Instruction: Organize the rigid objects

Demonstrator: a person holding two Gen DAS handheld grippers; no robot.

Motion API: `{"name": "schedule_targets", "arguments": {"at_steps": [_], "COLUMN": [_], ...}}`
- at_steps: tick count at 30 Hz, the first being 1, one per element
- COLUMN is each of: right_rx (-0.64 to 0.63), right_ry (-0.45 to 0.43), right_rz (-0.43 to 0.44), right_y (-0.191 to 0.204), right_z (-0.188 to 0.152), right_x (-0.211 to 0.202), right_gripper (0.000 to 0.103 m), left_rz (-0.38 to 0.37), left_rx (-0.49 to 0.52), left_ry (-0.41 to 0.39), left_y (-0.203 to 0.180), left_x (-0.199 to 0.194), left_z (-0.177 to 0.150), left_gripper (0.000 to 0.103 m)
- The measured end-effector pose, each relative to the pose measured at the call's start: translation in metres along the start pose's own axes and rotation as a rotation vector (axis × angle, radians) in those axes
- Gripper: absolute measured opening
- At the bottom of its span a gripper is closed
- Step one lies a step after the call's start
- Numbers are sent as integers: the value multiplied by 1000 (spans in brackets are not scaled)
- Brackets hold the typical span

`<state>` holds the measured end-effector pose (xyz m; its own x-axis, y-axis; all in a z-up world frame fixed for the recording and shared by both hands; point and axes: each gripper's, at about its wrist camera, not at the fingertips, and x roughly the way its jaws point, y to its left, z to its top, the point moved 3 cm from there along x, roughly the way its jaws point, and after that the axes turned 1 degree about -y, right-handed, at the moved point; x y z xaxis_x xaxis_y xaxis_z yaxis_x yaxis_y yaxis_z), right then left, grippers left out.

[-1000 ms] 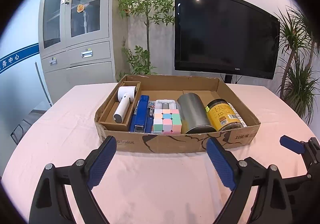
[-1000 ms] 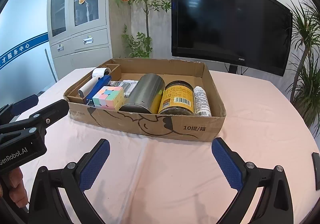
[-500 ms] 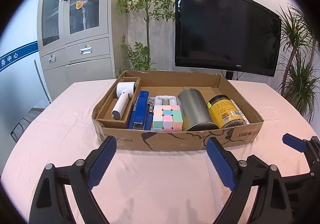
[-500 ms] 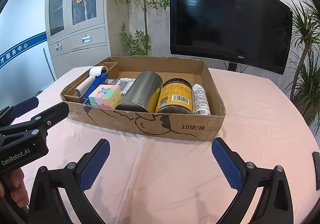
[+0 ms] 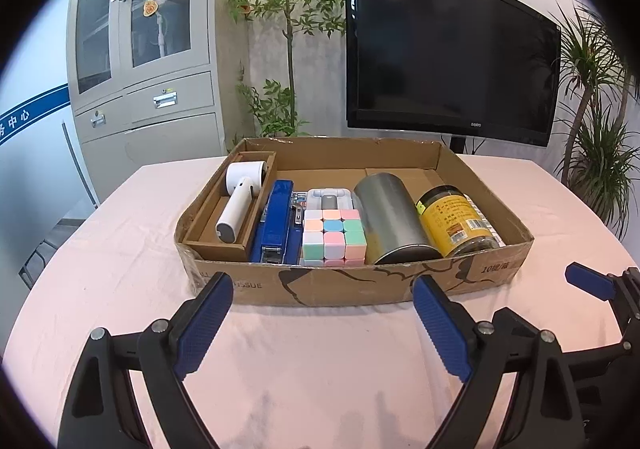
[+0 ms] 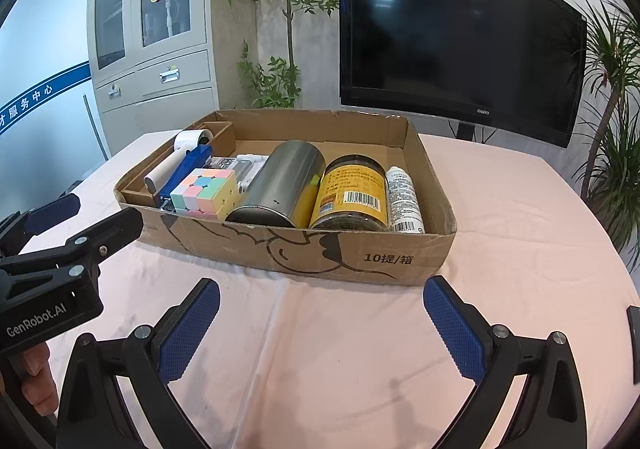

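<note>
- Left wrist: left gripper (image 5: 322, 323) released, empty, hovering over counter (image 5: 120, 249) short of box (image 5: 352, 283). Cube (image 5: 334, 235), can (image 5: 390, 219), jar (image 5: 454, 221) packed tight inside.
- Right wrist: right gripper (image 6: 320, 323) released, empty. Risk: can on its side likely rolls if neighbours get pulled; fingers may snag box wall.

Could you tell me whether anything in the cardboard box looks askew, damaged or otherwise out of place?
Nothing is spilled. The cardboard box is worn: its front left corner is dented and the rim wavy. The steel canister and yellow-labelled jar lie on their sides rather than upright. The pastel cube and blue stapler sit neatly.
</note>
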<state>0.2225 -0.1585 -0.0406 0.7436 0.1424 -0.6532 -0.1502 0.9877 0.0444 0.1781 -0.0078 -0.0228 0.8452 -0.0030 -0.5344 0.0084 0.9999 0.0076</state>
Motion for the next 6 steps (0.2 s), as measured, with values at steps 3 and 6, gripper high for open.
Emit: {"name": "schedule_targets", "arguments": {"at_steps": [3,6], "right_rx": [-1,-11], "right_ry": [4,4], "right_rz": [1,12], "right_y": [0,2], "right_z": [2,6], "right_x": [6,14], "right_gripper": [102,102], "left_rz": [-14,-40], "left_rx": [4,-27], "left_ry": [-18,-40], "left_y": [0,7], "left_x": [5,11], "left_z": [3,12], "left_gripper": [92,92]}}
